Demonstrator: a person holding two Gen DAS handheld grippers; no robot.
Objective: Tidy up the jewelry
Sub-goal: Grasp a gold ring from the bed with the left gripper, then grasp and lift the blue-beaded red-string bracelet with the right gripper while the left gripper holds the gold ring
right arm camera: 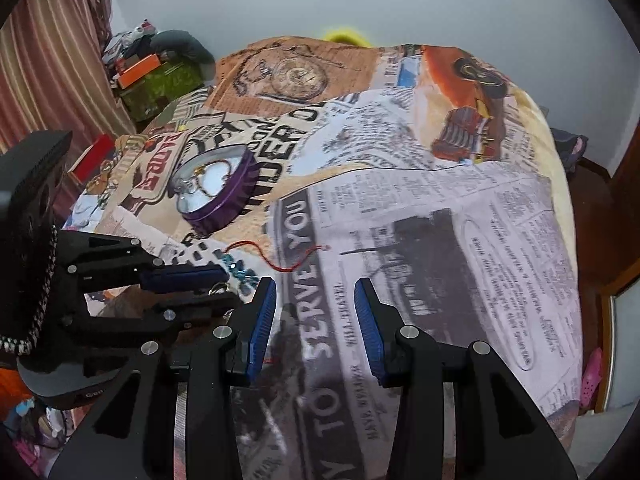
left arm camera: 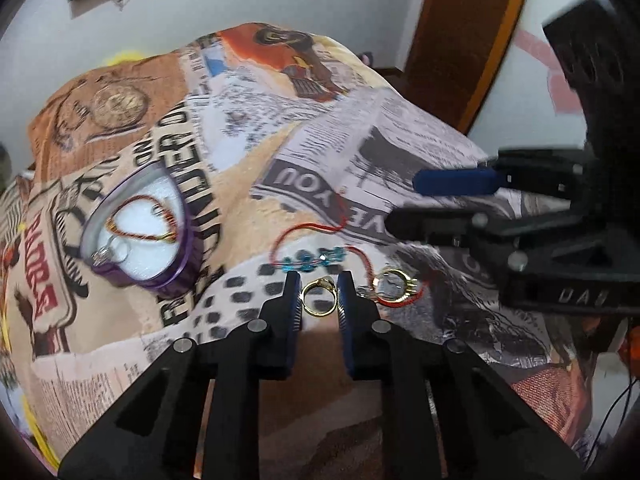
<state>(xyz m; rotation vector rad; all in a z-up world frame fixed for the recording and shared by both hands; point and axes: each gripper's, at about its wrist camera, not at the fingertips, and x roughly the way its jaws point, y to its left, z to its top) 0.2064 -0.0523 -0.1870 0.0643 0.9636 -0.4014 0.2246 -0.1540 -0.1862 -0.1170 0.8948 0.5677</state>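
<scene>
Gripping the gold ring (left arm camera: 319,299) off the bed (left arm camera: 240,184), left gripper (left arm camera: 319,286) fingers clamped on it; right gripper (right arm camera: 315,294) fingers apart, empty. Next: lift into the purple tin (left arm camera: 140,232).

In the left wrist view, the bed (left arm camera: 240,160) fills most of the frame. A round tin (left arm camera: 140,232) lies on it at the left, with a bangle (left arm camera: 140,220) and a small ring (left arm camera: 105,254) inside. Right of the tin, at centre, a beaded thread bracelet (left arm camera: 312,260) lies on the cover. Just below it a ring (left arm camera: 319,300) sits between the fingers of the left claw (left arm camera: 319,284), which enters from the bottom edge. Right of that ring lies a second ring (left arm camera: 394,284). The right claw (left arm camera: 420,200) reaches in from the right edge, above this second ring. A door (left arm camera: 460,32) stands behind the bed at upper right.
</scene>
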